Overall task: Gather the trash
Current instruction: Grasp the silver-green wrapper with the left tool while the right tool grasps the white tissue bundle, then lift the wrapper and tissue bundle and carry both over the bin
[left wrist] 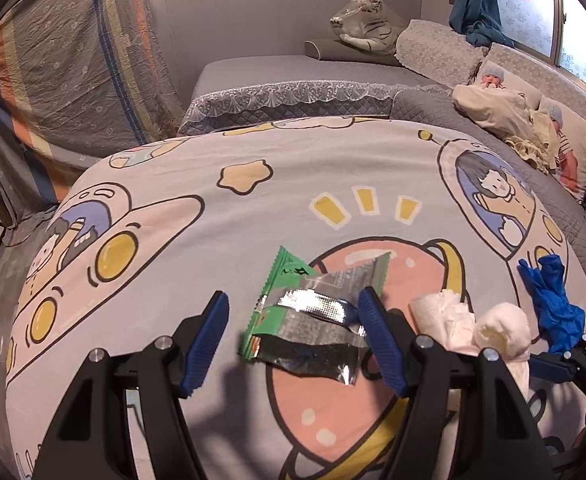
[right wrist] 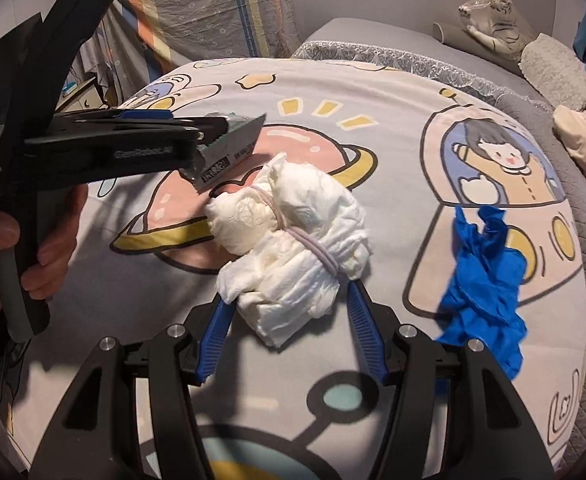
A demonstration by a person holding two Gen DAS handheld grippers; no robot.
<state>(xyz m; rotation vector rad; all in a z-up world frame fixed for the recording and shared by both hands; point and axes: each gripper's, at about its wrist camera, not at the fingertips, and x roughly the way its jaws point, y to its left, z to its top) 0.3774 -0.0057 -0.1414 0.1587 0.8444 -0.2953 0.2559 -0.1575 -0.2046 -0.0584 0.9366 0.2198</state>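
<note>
On the bed (left wrist: 573,216), a cartoon-printed quilt (left wrist: 253,216) was spread flat, and the trash was laid out on it within reach. A rolled white diaper (right wrist: 293,240), bound with a band so it would stay closed, sat between the spread jaws of the right gripper (right wrist: 289,300); whether the pads touched it could not be told. A crumpled blue glove (right wrist: 485,276) lay just beside it. A green foil wrapper (left wrist: 313,316) was bracketed by the left gripper (left wrist: 295,312), jaws spread, apparently lined up for pinching. "Data Acquisition System" was read on that tool's body.
</note>
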